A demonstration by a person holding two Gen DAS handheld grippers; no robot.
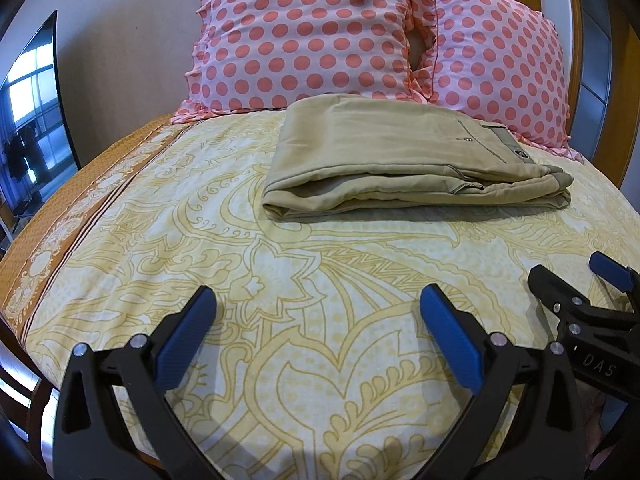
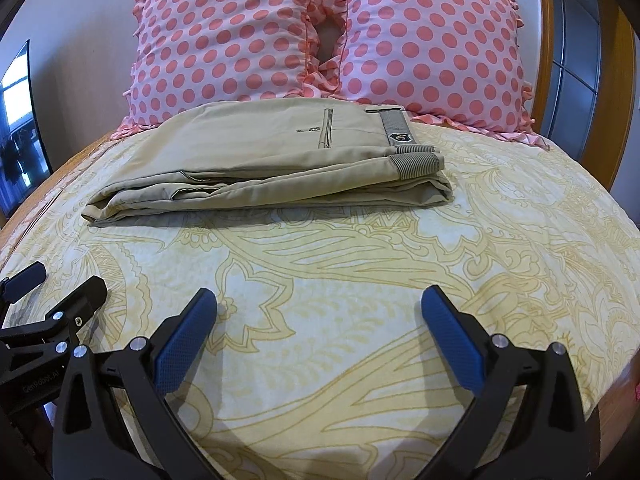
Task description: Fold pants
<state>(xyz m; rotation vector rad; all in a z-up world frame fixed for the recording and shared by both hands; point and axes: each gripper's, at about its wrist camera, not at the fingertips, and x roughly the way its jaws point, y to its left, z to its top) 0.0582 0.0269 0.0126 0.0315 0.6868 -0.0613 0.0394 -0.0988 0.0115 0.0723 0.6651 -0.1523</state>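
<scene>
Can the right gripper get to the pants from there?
Probably yes. The right gripper is open and empty, and only bare bedsheet lies between it and the folded pants.

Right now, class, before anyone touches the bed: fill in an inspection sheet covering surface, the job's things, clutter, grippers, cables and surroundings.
Surface: bedsheet, yellow floral print with an orange border, lying smooth.
Job's things: khaki pants folded into a flat stack near the pillows, back pocket and waistband label facing up.
Clutter: nothing seen.
Grippers: left gripper open, holding nothing; right gripper open, holding nothing; both short of the pants.
Cables: nothing seen.
Surroundings: two pink polka-dot pillows at the head, wooden headboard behind, dark screen to the left.
</scene>
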